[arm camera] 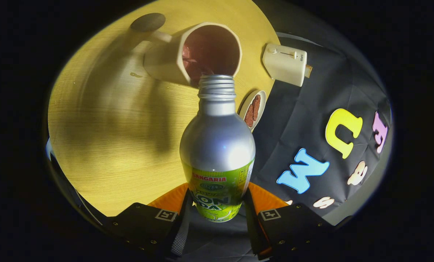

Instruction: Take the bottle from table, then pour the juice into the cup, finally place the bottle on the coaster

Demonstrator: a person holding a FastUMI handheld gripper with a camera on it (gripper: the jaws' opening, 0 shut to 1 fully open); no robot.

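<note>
The hand-held gripper [217,203] is clenching the bottle [217,145] low on its body, one finger pressing on each side of the green label. The bottle is a silver metal one with its cap off, and it is leaning forward away from the fingers, its threaded open mouth reaching up to the near rim of the cup [198,54]. The bottle's body is catching a bright spot of light on its shoulder.

Just beyond the bottle's mouth, the cup is sitting on the round wooden desk [104,138]. It is a pale mug with a handle pointing away toward the far side, and its inside is showing a dark reddish colour with some darker matter near the rim closest to the bottle. Whether liquid is running from the bottle just now I cannot tell. A shadow is falling across the desk to the side of the cup and the bottle.

Beside the bottle's neck, near the desk's edge, a small pale dish [253,109] is lying with brown pieces in it. Past that, off the edge of the desk by the black cloth, a cream-coloured toaster [285,64] is standing with a slider on its face.

Farthest off, behind the cup's handle, a dark round coaster [148,22] is lying flat on the desk, well apart from the bottle.
</note>
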